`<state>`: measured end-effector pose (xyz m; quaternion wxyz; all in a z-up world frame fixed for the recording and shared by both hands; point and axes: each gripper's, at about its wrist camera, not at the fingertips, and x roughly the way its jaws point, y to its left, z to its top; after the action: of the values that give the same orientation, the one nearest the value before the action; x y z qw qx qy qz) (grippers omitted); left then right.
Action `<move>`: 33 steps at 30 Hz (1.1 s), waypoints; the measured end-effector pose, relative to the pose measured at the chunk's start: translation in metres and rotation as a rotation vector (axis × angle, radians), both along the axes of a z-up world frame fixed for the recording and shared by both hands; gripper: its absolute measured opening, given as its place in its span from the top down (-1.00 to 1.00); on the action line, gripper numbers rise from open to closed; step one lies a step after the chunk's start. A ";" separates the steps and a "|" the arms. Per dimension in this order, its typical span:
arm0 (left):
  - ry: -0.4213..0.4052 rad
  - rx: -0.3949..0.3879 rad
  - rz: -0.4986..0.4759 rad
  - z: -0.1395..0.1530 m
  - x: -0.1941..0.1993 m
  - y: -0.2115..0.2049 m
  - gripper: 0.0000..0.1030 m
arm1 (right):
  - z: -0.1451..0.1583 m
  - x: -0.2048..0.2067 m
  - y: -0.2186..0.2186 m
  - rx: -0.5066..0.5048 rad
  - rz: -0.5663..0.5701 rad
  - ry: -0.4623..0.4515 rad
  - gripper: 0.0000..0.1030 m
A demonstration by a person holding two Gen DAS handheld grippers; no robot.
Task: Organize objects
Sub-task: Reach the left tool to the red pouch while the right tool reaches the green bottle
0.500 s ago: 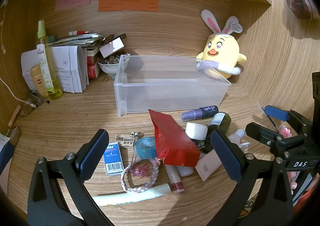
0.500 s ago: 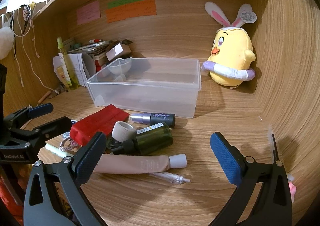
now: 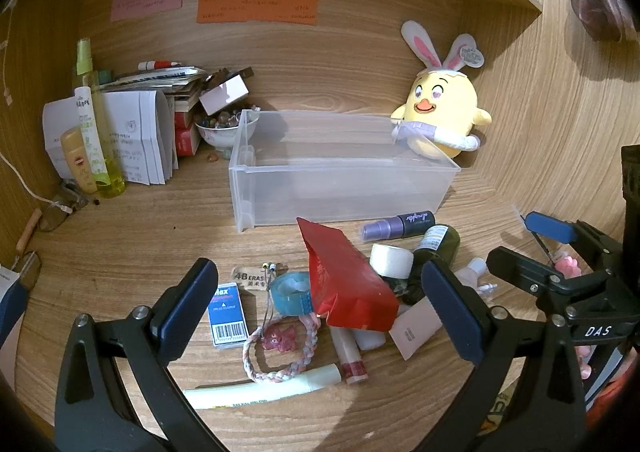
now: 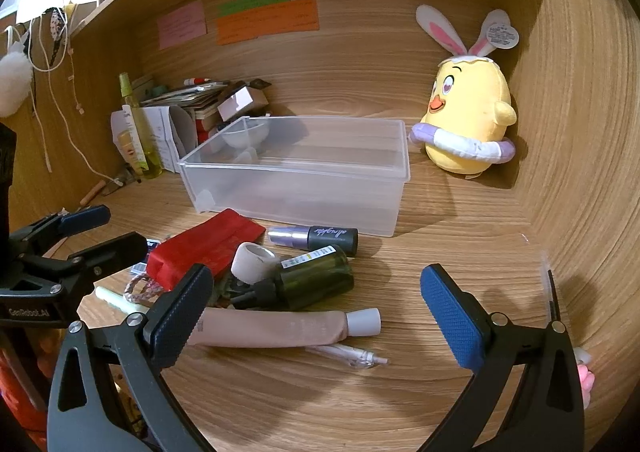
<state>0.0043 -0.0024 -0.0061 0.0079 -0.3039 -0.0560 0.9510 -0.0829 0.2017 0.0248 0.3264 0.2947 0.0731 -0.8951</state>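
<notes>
— Lying in a heap on the wooden desk (image 4: 440, 404), just in front of the clear plastic bin (image 4: 296, 187), are the loose things: a red pouch (image 3: 344, 284), a dark green bottle (image 4: 316, 280), a purple spray bottle (image 4: 312, 238) and a beige tube (image 4: 272, 328).

— And the claws?

— Both spread wide, holding nothing. The left gripper (image 3: 320, 312) hangs over the blue tape roll (image 3: 290, 294), the braided bracelet (image 3: 280, 352) and the blue eraser box (image 3: 227, 314). The right gripper (image 4: 316, 312) hangs over the beige tube.

— Beyond that?

— A yellow chick plush (image 4: 468, 123) sits right of the bin, against the back wall.
</notes>
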 end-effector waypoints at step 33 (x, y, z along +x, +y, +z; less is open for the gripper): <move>-0.136 0.019 -0.053 -0.010 -0.047 -0.015 -0.61 | -0.020 -0.037 -0.009 0.057 0.033 -0.056 -0.98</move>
<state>-0.0431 -0.0176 -0.0159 0.0321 -0.3690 -0.0573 0.9271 -0.1194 0.1928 0.0050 0.3346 0.3276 0.0942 -0.8786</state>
